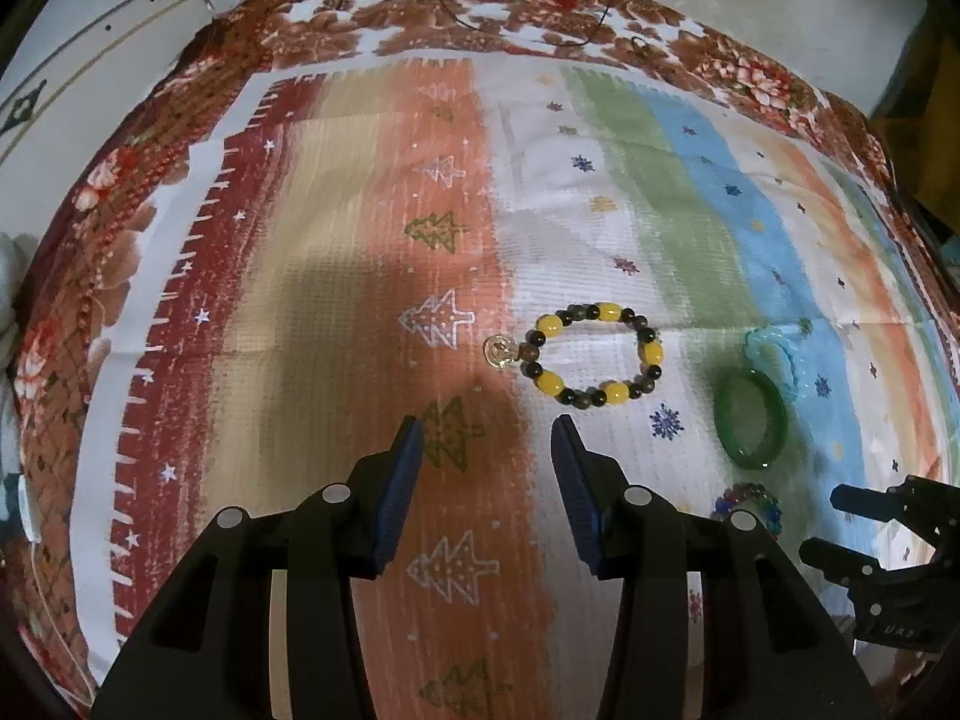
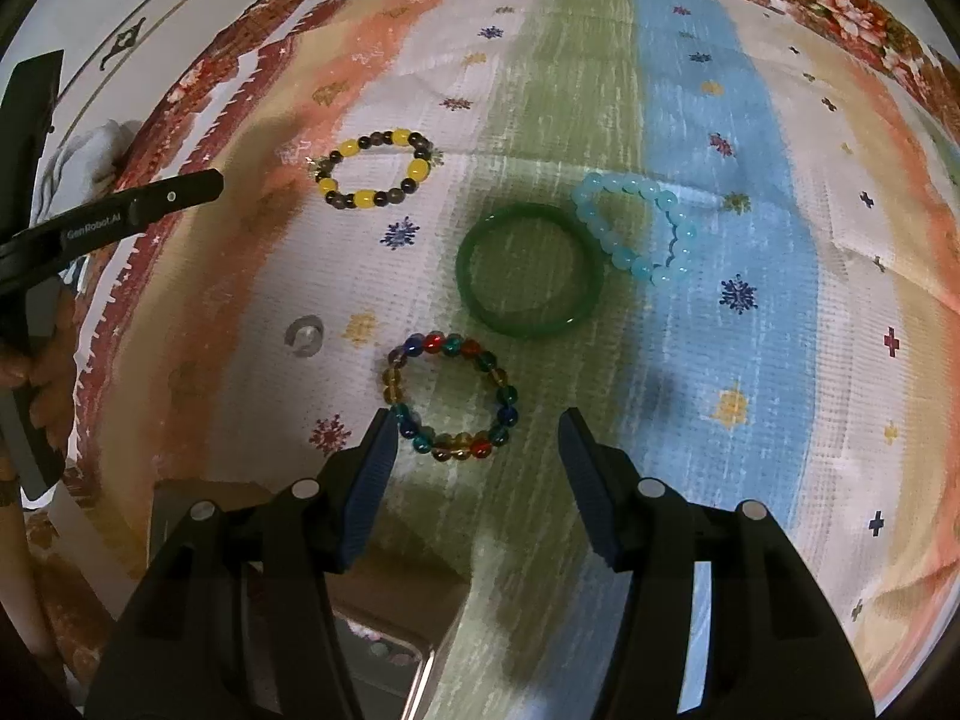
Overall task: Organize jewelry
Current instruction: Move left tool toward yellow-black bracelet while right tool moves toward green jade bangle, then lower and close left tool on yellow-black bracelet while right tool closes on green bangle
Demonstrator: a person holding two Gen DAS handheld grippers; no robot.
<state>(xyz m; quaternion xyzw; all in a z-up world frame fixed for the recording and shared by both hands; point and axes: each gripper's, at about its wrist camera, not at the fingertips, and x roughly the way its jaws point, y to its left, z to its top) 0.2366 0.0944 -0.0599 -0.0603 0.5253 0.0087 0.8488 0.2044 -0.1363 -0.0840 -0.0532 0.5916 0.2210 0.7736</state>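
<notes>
Both grippers are hovering over a striped, tree-and-snowflake patterned cloth (image 1: 336,252), jaws standing apart with nothing between them. The left gripper (image 1: 487,441) is hanging above bare orange-and-white fabric, with the yellow-and-dark beaded bracelet (image 1: 591,354) lying just ahead and slightly to its right, a small gold charm (image 1: 501,352) at its side. The right gripper (image 2: 477,435) is poised just short of the multicoloured bead bracelet (image 2: 450,399), whose near edge is sitting between the fingertips in view. Beyond it, the green bangle (image 2: 528,267) is touching the pale blue bead bracelet (image 2: 636,228). Wide open cloth is stretching toward the floral border (image 1: 420,6) on the far side and left.
</notes>
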